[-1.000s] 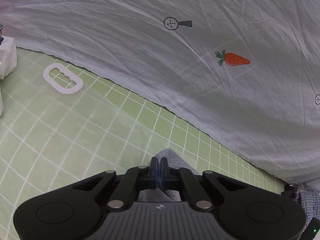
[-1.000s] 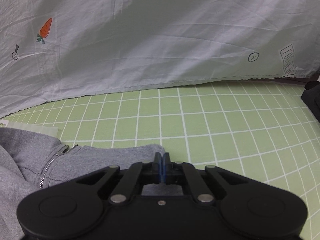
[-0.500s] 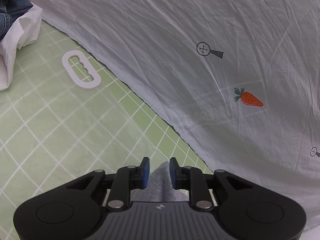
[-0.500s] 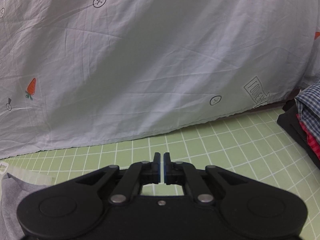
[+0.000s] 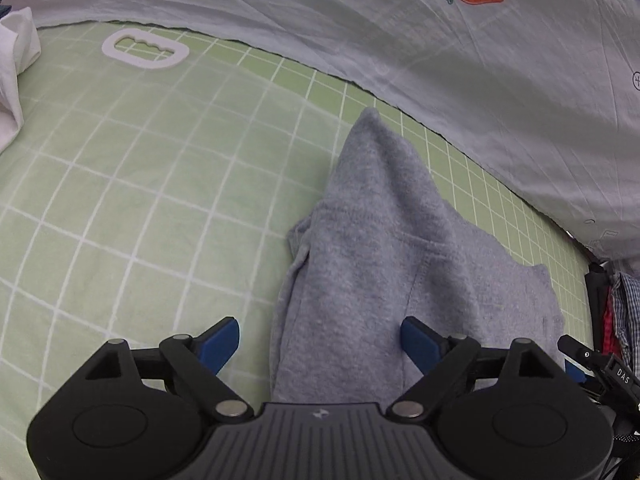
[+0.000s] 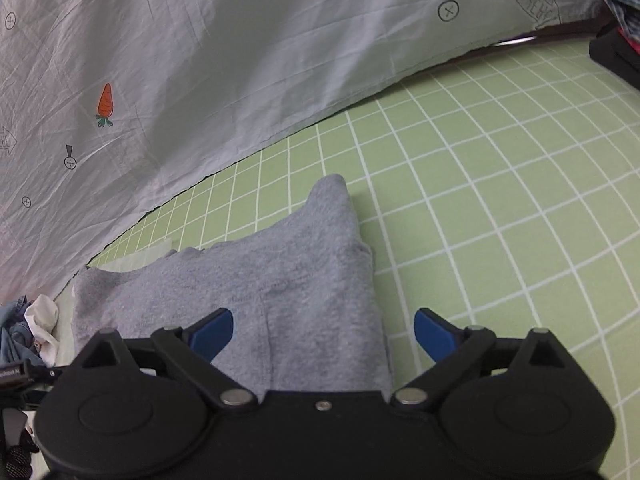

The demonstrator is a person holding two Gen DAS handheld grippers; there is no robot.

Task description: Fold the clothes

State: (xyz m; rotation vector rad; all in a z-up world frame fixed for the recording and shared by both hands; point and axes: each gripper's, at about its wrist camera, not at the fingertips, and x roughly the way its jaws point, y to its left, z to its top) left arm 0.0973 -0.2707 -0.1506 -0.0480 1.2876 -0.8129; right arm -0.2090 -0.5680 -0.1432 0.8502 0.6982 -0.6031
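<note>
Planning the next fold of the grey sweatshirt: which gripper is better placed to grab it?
Neither clearly. The left gripper and the right gripper each hang over the grey sweatshirt, jaws opening, pads off the cloth. Probably both together.

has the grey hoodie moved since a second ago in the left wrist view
Yes. The grey hoodie was pinched at the bottom edge; now it lies released on the green grid mat, its tip reaching toward the white sheet.
</note>
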